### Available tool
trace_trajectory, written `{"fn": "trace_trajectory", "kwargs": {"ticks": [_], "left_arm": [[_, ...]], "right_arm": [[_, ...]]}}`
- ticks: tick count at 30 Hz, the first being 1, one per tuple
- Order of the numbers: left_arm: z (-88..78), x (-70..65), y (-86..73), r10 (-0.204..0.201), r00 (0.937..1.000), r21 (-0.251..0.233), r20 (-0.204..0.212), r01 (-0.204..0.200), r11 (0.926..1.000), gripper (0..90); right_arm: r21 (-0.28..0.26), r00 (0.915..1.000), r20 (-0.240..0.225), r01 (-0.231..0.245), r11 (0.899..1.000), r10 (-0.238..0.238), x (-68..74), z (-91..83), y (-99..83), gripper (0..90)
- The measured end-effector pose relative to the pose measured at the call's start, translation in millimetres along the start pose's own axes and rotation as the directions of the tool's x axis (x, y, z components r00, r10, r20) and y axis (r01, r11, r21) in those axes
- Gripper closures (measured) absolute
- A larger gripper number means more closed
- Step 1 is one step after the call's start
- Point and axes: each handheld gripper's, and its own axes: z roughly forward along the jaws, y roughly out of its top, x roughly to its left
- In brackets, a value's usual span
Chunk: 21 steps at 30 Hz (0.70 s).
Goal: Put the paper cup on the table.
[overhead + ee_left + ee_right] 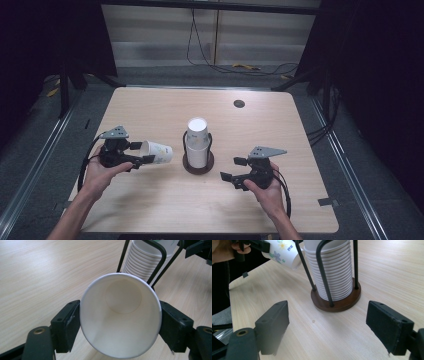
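A stack of white paper cups point(198, 142) stands upside down in a black wire holder with a round brown base point(198, 166) at the table's middle. My left gripper point(142, 153) is shut on a single flower-printed paper cup point(156, 152), held sideways just left of the stack. In the left gripper view the cup's open mouth point(120, 315) faces the camera, squeezed between both pads. My right gripper point(231, 170) stands open just right of the holder, jaws pointing at it. In the right gripper view the stack point(333, 272) rises beyond the empty jaws, and the held cup point(283, 253) shows at upper left.
The light wooden table point(280, 130) has a small round dark grommet point(239, 104) near its far edge. Cables point(220, 62) lie on the floor beyond the table. Dark curtains flank both sides.
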Motion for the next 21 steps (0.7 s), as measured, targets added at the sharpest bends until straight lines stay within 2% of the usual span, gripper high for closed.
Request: {"fn": "trace_trajectory", "kwargs": {"ticks": [3,4,6,7,9,12,14,16,18,20,21], "left_arm": [[-1.9,3.6,3.9,0.015,0.9992,0.013,-0.037,-0.015,0.9998,25.3],[-1.9,4.6,5.0,0.009,0.999,0.013,-0.043,-0.009,0.9999,25.3],[-1.7,6.4,7.4,0.005,0.9993,0.026,-0.038,-0.004,0.9996,25.3],[-1.2,6.3,9.8,0.018,0.9986,0.044,-0.049,-0.015,0.9989,25.4],[-2.0,6.2,13.3,0.038,0.9961,0.044,-0.079,-0.035,0.9984,25.4],[-2.0,3.6,18.0,0.049,0.9955,0.06,-0.081,-0.044,0.9972,25.4],[-3.2,2.6,22.5,0.071,0.9925,0.076,-0.099,-0.064,0.9951,25.5],[-3.7,3.3,26.8,0.057,0.994,0.078,-0.093,-0.05,0.9957,25.6],[-2.6,6.1,31.2,0.066,0.9936,0.111,-0.092,-0.055,0.9923,25.6],[-0.3,8.4,35.0,0.05,0.9937,0.145,-0.1,-0.036,0.9888,25.6],[1.7,9.2,36.2,0.036,0.9952,0.159,-0.091,-0.021,0.9871,25.5]], "right_arm": [[0.003,1.0,-0.001,0.009,1.0,-0.009,3.8,0.7,1.2,18.6],[0.003,0.9999,0.0,0.01,1.0,-0.01,4.1,1.3,1.4,18.5],[0.005,1.0,0.0,0.007,1.0,-0.007,3.1,2.9,1.4,18.4],[0.007,1.0,0.002,0.008,1.0,-0.008,2.5,3.8,1.3,18.4],[0.006,1.0,0.003,0.009,1.0,-0.009,1.9,4.4,1.0,18.7],[0.0,0.9999,0.007,0.012,1.0,-0.012,2.5,3.4,1.1,18.9],[-0.001,0.9998,0.009,0.016,1.0,-0.016,2.2,2.5,1.0,18.9],[-0.004,0.9998,0.008,0.016,1.0,-0.016,2.6,1.7,1.1,18.9],[-0.004,0.9998,0.01,0.019,1.0,-0.019,3.4,0.7,1.2,18.9],[-0.005,0.9998,0.01,0.018,1.0,-0.018,3.0,0.5,1.3,18.9],[-0.004,0.9998,0.011,0.018,1.0,-0.018,2.7,0.6,1.2,18.9]]}}
